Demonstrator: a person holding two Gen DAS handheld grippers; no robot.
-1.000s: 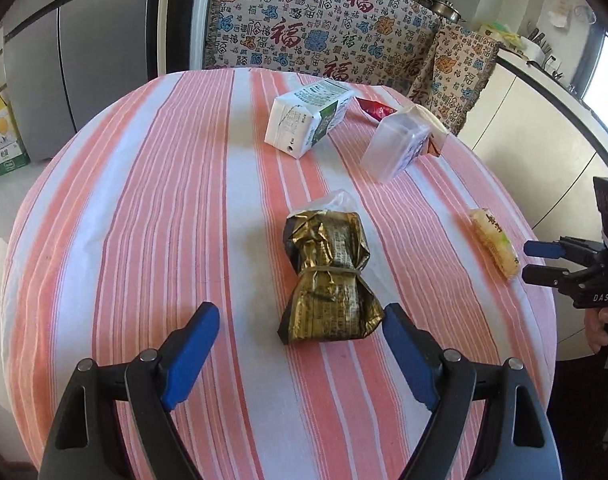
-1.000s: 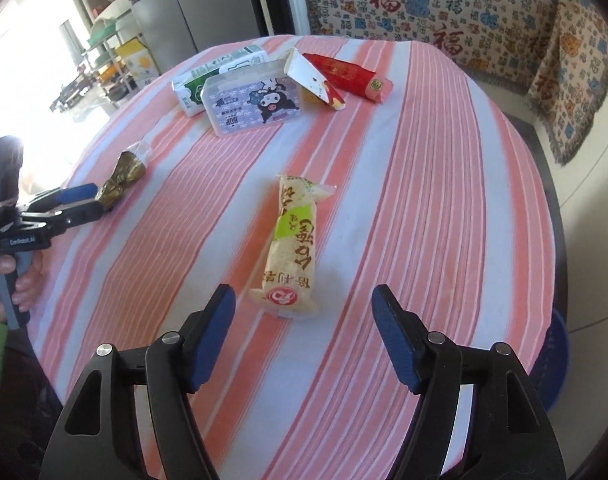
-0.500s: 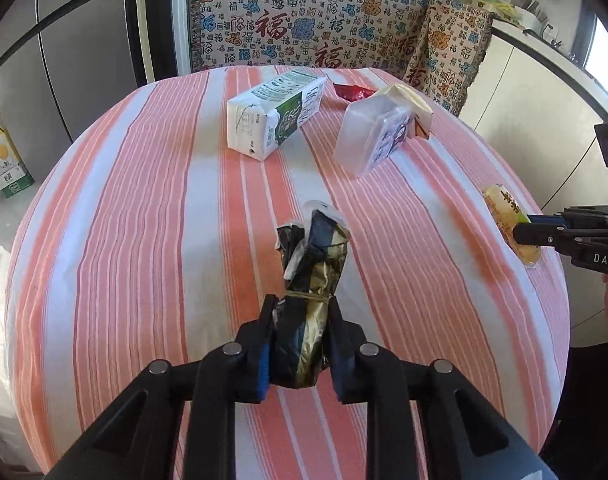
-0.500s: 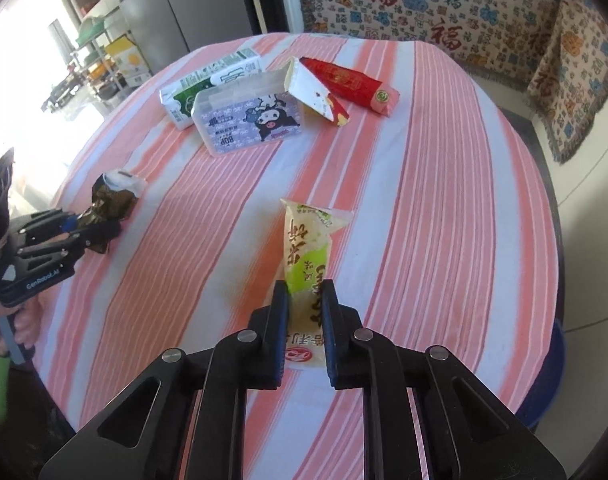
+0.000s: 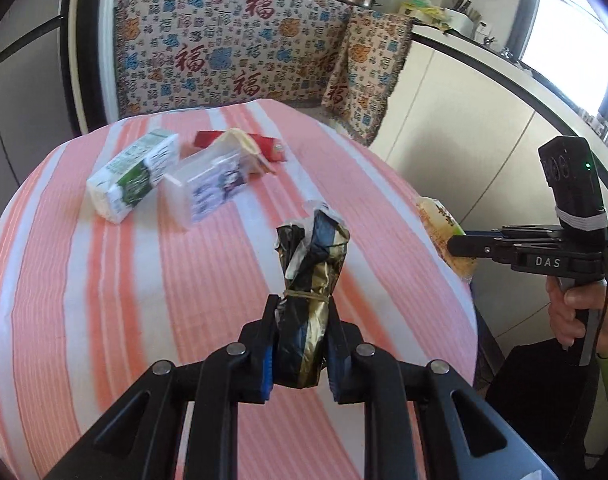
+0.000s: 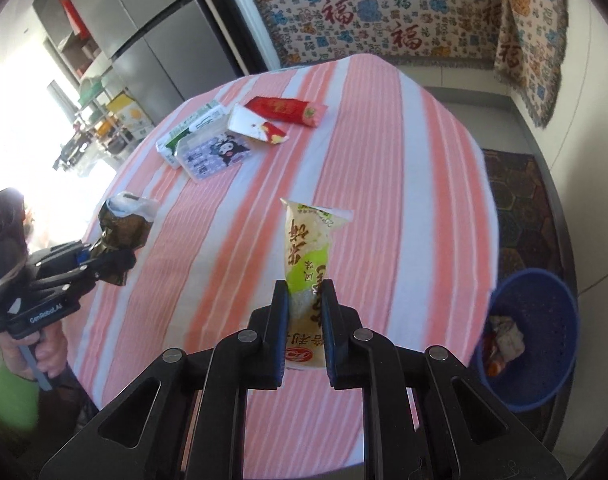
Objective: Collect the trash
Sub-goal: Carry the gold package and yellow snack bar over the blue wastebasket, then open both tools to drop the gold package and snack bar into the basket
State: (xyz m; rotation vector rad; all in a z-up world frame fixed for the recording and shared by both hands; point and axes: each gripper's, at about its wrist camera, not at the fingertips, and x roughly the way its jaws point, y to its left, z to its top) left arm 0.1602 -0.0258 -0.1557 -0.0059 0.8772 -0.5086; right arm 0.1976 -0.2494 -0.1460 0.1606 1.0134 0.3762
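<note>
My left gripper (image 5: 300,312) is shut on a crumpled gold-and-black wrapper (image 5: 309,280) tied with a rubber band, held up off the striped round table (image 5: 104,300). The same wrapper (image 6: 122,228) shows at the left of the right wrist view. My right gripper (image 6: 305,300) is shut on a yellow-green snack packet (image 6: 309,256), also lifted above the cloth. That packet (image 5: 443,224) appears at the right edge of the left wrist view, pinched by the other gripper (image 5: 463,246).
At the table's far side lie a green-and-white carton (image 5: 134,176), a clear plastic box (image 5: 212,188), a white card (image 6: 256,126) and a red packet (image 6: 288,110). A blue bin (image 6: 531,332) with some trash stands on the floor at the right. A patterned sofa cover (image 5: 232,52) lies behind.
Both grippers closed on their items, the left on the gold wrapper and the right on the snack packet, then lifted them off the cloth and drew back toward the table's near side.
</note>
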